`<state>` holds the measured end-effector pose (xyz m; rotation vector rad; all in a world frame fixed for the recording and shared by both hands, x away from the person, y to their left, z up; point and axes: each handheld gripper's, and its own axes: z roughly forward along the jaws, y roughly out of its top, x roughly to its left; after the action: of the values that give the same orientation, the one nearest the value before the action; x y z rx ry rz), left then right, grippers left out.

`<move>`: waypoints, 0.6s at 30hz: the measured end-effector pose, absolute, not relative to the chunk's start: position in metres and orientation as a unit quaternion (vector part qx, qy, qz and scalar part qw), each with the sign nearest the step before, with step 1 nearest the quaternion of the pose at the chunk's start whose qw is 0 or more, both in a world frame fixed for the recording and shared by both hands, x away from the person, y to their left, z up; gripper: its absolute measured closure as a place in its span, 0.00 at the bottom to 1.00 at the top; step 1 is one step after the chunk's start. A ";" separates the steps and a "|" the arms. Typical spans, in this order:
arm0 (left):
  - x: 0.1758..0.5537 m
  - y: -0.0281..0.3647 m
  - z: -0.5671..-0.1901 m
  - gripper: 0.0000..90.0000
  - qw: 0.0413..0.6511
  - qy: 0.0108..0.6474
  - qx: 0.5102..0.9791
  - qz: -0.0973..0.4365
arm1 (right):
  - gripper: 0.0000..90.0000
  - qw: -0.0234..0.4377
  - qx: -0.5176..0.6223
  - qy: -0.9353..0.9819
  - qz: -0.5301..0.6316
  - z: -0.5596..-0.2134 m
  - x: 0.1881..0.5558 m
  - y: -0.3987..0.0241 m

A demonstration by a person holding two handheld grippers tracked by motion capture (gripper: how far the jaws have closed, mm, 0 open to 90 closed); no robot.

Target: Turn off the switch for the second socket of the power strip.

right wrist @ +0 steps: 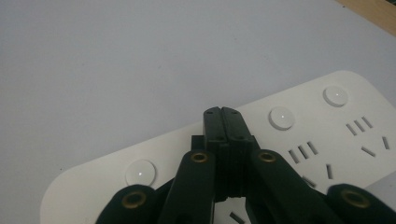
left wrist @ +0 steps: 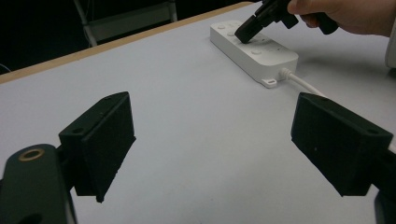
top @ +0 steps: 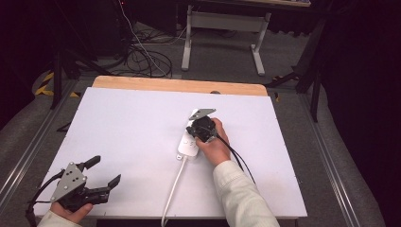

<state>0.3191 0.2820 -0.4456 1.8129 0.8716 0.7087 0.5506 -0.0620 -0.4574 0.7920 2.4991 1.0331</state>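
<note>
Jaws of the right gripper (top: 191,128) pressed flat together with nothing between them, tips set down on the top face of the white plastic power strip (top: 188,143). In the right gripper view the closed tips (right wrist: 222,114) sit on the strip between two round white push-buttons (right wrist: 282,117), with slotted sockets (right wrist: 303,151) just beside them. Whether the tips cover a button, cannot tell. The strip lies a little right of the middle of the bench (top: 118,123), long side running toward the far edge, its white cable (top: 172,189) trailing back off the near edge. No brand or writing legible on the strip.

Left gripper (top: 101,174) held at the near left corner, well apart from the strip, jaws spread wide and empty; the left gripper view shows bare white bench top between its pads (left wrist: 107,140).

White sheet covers the bench, a wooden strip (top: 179,86) exposed along the far edge. Broad open surface left of the strip and behind it; nothing lies between the two grippers. Beyond the bench: grey floor, tangled cables (top: 142,56), white legs of another table (top: 224,33).
</note>
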 end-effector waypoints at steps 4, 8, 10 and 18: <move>0.319 0.281 -0.446 0.15 0.485 0.358 0.743 0.290 | 1.00 0.166 0.278 0.875 0.360 -0.457 0.550 -0.061; 0.319 0.281 -0.446 0.15 0.483 0.356 0.745 0.291 | 1.00 0.170 0.277 0.876 0.358 -0.458 0.549 -0.059; 0.319 0.281 -0.446 0.15 0.483 0.356 0.746 0.291 | 1.00 0.167 0.281 0.875 0.358 -0.458 0.549 -0.060; 0.319 0.281 -0.446 0.15 0.483 0.357 0.745 0.291 | 1.00 0.185 0.272 0.879 0.345 -0.457 0.546 -0.055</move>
<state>0.3189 0.2810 -0.4456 1.8160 0.8688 0.7083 0.5464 -0.0554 -0.4570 0.7654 2.4788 0.9722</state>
